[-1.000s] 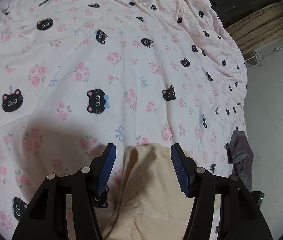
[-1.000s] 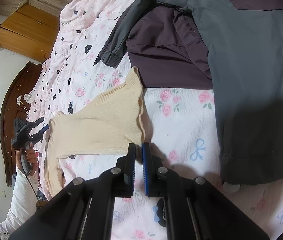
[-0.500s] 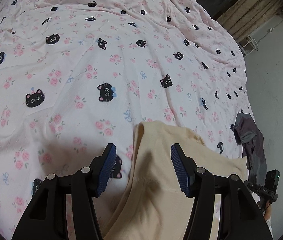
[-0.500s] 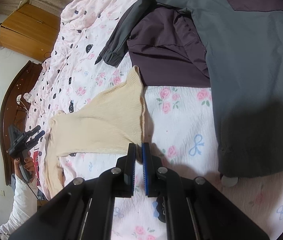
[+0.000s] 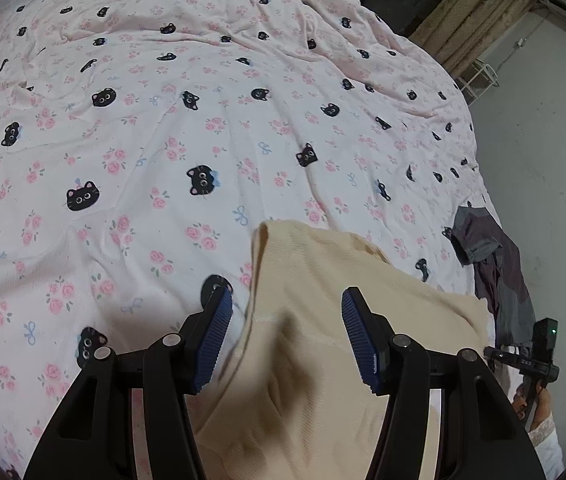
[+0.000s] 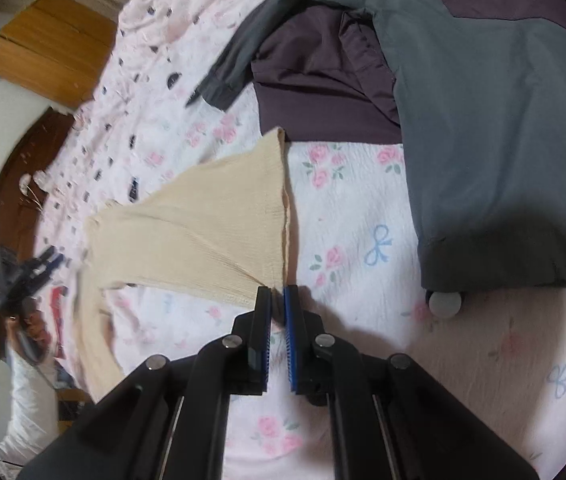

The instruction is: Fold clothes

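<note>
Spreading step: right gripper [image 6: 277,294] pinched the sweater [image 6: 203,232] corner; left gripper [image 5: 283,312] half-open, pads off cloth, should grip next.

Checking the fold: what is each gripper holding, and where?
Right gripper pinches the cream top at its hem corner; left gripper is open, holding nothing.
</note>
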Action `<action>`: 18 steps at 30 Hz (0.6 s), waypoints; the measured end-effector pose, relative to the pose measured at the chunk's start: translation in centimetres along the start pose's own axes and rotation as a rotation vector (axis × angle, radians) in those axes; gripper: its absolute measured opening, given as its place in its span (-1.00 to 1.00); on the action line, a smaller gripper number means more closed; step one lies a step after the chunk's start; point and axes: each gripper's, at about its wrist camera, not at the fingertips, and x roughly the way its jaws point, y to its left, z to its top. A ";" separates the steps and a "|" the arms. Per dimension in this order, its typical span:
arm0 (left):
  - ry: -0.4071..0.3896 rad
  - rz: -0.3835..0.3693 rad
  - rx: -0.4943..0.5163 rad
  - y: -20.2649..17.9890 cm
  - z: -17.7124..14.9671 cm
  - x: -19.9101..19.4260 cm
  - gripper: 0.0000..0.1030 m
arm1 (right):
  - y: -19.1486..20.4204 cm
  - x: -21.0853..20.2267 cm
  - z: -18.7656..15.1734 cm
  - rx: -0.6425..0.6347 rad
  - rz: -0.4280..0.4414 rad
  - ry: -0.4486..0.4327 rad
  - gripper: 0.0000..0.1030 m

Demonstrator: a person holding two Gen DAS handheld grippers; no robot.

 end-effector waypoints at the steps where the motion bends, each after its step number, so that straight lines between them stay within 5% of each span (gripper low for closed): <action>1: 0.001 -0.001 0.005 -0.2 -0.3 -0.1 0.01 | 0.1 0.2 0.1 -0.004 -0.015 0.008 -0.83; 4: 0.009 0.000 0.025 -1.0 -1.4 -0.3 0.01 | 0.3 0.2 0.2 -0.020 -0.059 0.023 -0.72; 8: 0.035 0.011 0.060 -2.3 -3.0 0.3 0.01 | 1.7 -1.8 1.1 -0.100 -0.181 -0.009 -0.25; 18: 0.068 0.060 0.268 -9.9 -7.4 3.7 0.01 | 11.6 -2.0 6.4 -0.479 -0.152 0.089 -0.30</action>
